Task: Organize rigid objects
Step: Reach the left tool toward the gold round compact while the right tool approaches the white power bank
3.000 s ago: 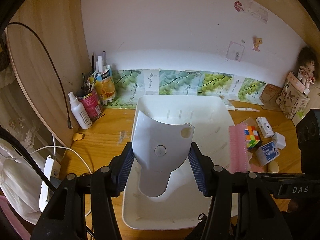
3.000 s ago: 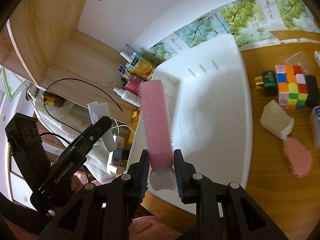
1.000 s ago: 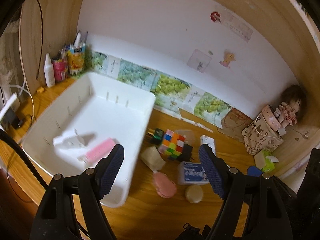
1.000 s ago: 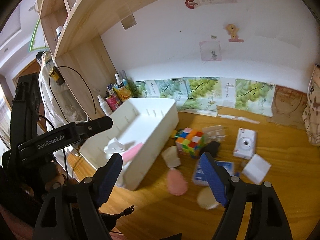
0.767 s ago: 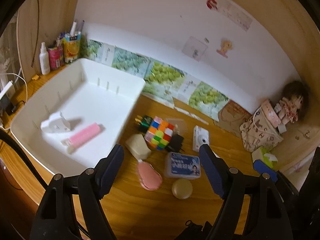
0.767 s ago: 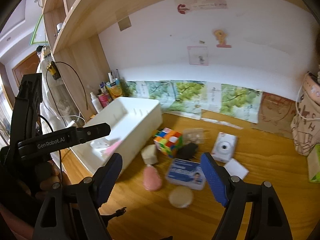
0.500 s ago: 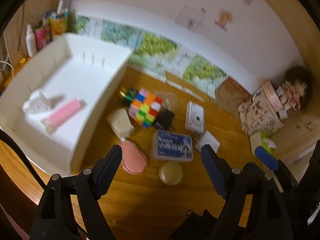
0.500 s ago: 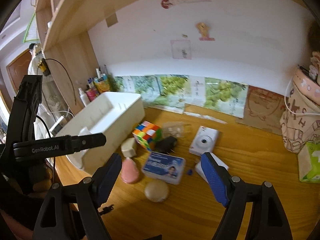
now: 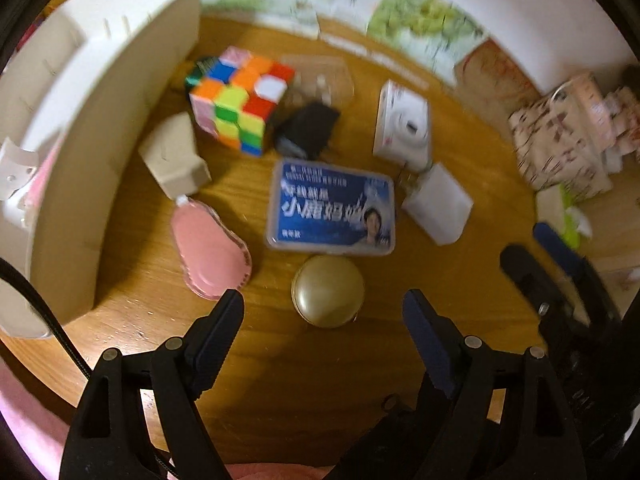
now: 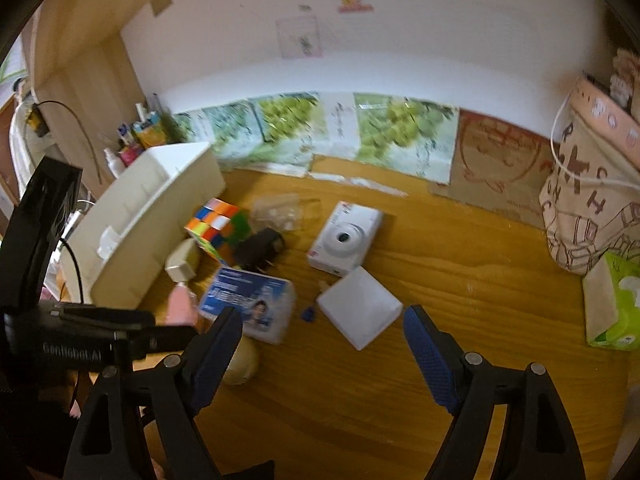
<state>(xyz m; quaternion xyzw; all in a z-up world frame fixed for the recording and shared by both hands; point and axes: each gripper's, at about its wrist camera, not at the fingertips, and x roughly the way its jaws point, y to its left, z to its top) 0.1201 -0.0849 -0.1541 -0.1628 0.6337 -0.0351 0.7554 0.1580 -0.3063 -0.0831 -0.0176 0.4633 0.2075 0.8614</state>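
My left tool [image 9: 323, 312] gapes wide above the gold tin [image 9: 328, 291] on the counter [image 9: 460, 280]; my right tool [image 10: 322, 334] gapes empty near the white box [image 10: 359, 307].

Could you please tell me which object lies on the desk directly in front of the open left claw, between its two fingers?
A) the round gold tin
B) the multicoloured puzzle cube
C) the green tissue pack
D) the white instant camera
A: in the left wrist view the round gold tin lies just ahead of the left claw, framed by its spread fingers, nearer than the blue-labelled box.
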